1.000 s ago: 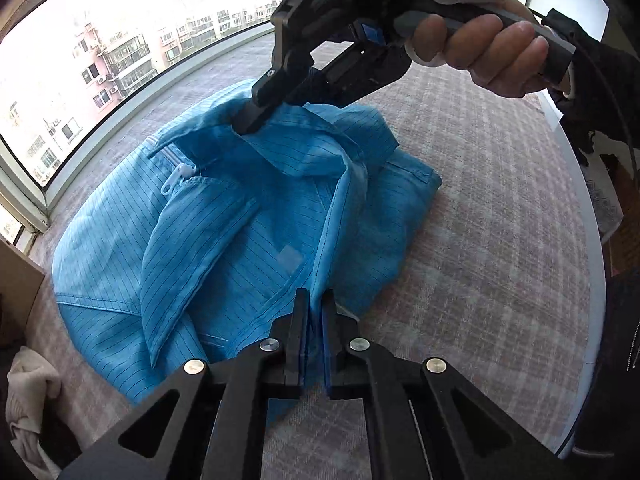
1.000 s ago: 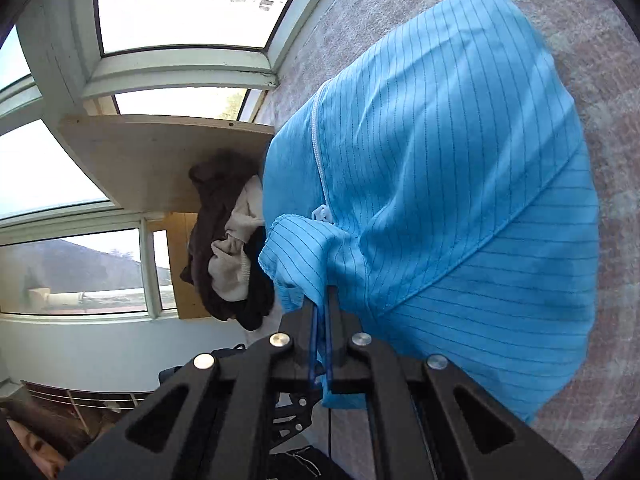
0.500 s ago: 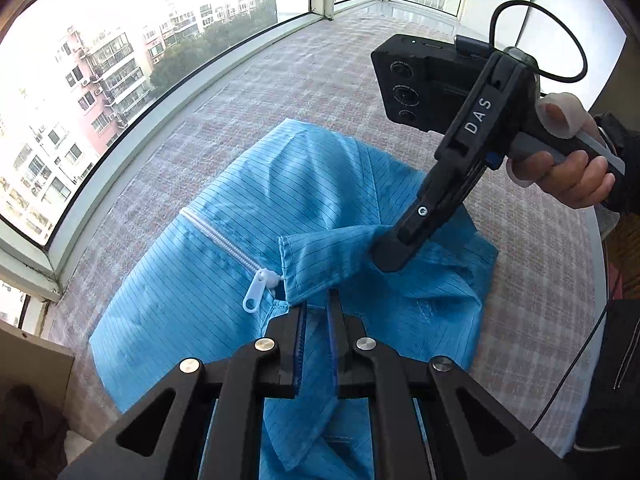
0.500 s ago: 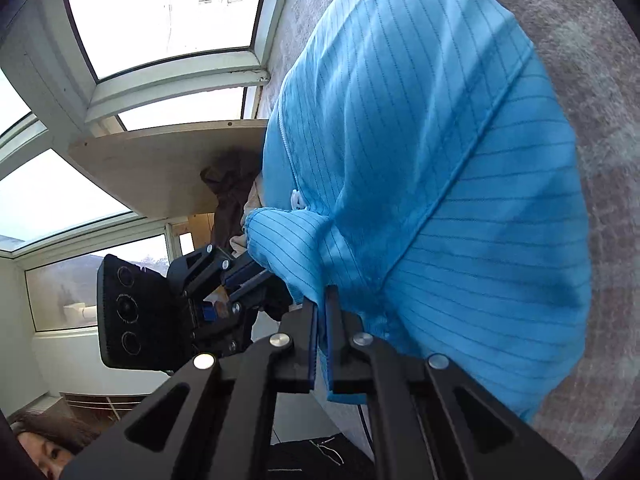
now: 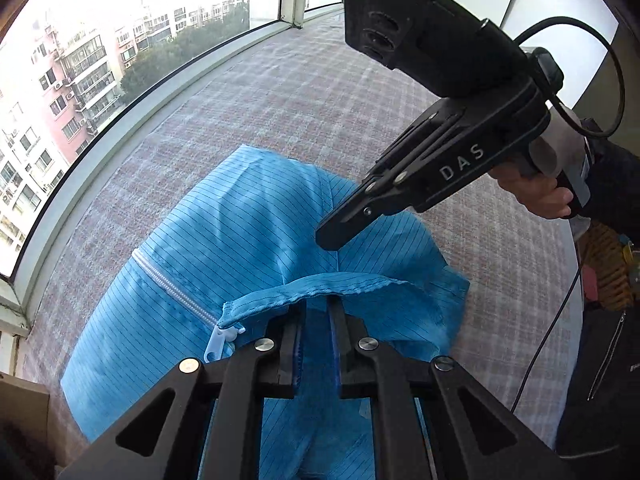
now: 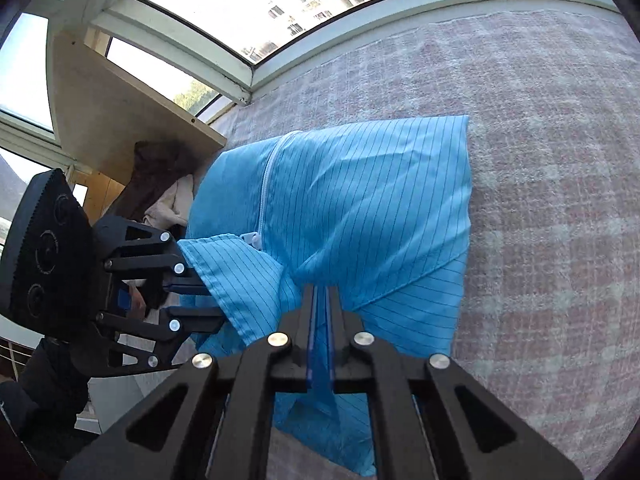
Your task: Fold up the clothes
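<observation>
Bright window [image 5: 120, 60] daylight, glare outside, fisheye edges, sharp.

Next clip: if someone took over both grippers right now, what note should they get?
Left gripper: jaws slightly apart, with a hemmed edge of the blue jacket draped across its tips. Whether it is gripping is unclear.
Right gripper: shut, pinching jacket cloth close beside the left one.
Jacket: lies on the checked cover with its zipper on top.
Done: the jacket is gathered into a compact bundle.
To do: probably lay the lifted flap down, flatten it and square the edges.
</observation>
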`<state>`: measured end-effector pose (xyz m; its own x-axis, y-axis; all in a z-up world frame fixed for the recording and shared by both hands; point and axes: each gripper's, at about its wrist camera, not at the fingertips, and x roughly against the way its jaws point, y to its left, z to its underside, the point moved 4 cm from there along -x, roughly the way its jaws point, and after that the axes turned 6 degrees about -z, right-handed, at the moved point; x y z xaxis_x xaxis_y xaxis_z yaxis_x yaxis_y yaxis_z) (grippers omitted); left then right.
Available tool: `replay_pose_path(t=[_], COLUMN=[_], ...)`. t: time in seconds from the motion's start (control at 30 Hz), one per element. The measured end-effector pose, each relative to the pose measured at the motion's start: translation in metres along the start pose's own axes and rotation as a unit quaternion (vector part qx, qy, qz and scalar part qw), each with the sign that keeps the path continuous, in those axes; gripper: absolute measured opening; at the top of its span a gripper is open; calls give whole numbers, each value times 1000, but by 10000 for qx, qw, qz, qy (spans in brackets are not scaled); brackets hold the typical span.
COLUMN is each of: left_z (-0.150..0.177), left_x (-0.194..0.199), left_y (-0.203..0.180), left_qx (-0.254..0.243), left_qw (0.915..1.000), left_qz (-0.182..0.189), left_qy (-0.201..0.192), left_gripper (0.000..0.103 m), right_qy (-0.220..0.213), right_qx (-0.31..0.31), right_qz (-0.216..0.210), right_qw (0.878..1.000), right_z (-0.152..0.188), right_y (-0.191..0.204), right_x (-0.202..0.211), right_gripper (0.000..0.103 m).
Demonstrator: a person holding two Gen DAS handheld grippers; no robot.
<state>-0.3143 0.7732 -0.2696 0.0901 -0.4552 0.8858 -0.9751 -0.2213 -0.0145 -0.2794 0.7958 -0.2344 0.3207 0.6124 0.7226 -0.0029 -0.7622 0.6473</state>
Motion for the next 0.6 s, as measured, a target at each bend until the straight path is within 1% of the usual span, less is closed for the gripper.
replay_pose_path(t=[0.07,0.17,0.3,0.37,0.4,0.5,0.57,0.6], left_z=[0,-3,-12,-17,-19,-20,-19,-18], left_x=[2,3,-4,-12,-16,-32,-39,-41], left_y=[3,8,14,13,12,12,15,17], left_qx=[-13,-2,-24,-106,-151,-261,-213,-191], left_qw=[10000,10000,10000,9999,9998,9993,9992,9991], left_qz=[-21,-30,34,47,55,-81,-93,-161], left_qy=[2,-3,35,83,116,255,321,330], left_gripper=[10,11,11,10,10,10,11,11], right_qy=[197,478,778,1019,1087,1153,948,773], right_qx=[95,270,527,514,510,435,293,257], right_qz=[21,-512,-956,-996,-1082,-918,-603,-333], right_qw=[9998,9972,9910,9885,9868,9881,9932,9961], right_z=[3,6,10,15,18,28,28,29], right_y=[-11,-7,6,5,4,-6,-19,-25], right_x=[-17,-36,-47,-54,-57,-49,-30,-17], right_gripper=[4,4,4,4,4,4,4,4])
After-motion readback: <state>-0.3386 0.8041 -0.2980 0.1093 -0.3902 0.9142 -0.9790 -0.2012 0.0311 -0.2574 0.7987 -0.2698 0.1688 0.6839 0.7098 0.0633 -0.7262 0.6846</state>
